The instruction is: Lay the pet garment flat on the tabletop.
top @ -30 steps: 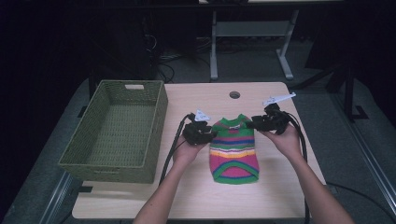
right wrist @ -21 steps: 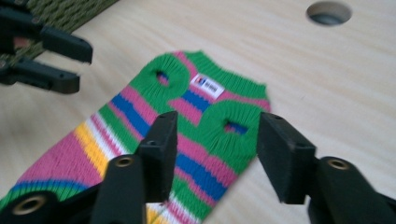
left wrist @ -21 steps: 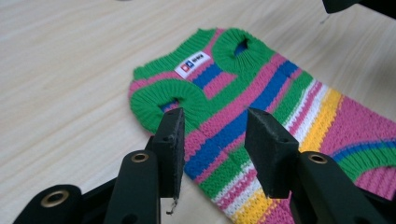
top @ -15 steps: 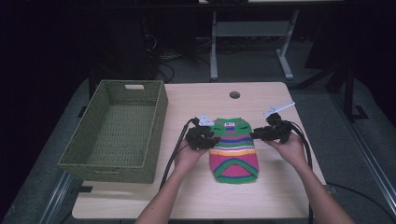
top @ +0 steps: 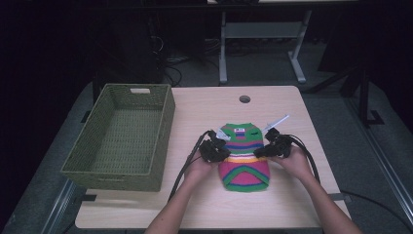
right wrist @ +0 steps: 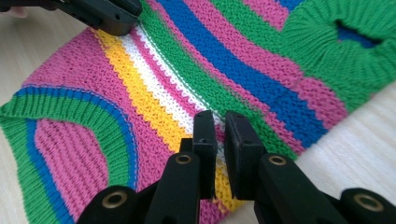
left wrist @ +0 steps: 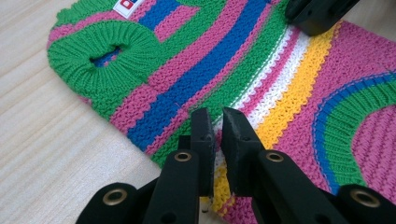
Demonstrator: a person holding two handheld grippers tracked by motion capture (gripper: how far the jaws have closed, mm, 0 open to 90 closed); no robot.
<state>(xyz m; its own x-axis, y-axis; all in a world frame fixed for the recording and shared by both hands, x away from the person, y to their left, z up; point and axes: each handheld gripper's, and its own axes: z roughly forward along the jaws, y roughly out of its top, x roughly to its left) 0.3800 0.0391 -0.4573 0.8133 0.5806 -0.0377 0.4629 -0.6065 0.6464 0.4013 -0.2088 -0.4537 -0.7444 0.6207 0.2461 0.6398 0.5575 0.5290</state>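
My left gripper point(top: 220, 151) and right gripper point(top: 261, 150), jaws just closing, pinch the sweater point(top: 243, 161) edges at 9 and 3 o'clock. Sweater lies flat on table point(top: 272, 105), basket point(top: 119, 139) at 9 o'clock.

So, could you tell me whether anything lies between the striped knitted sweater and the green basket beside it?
Nothing visible does. The striped knitted sweater lies flat on the table, pinched at its side edges by the left gripper and right gripper. The bare tabletop runs from it to the woven basket, which is open on top.
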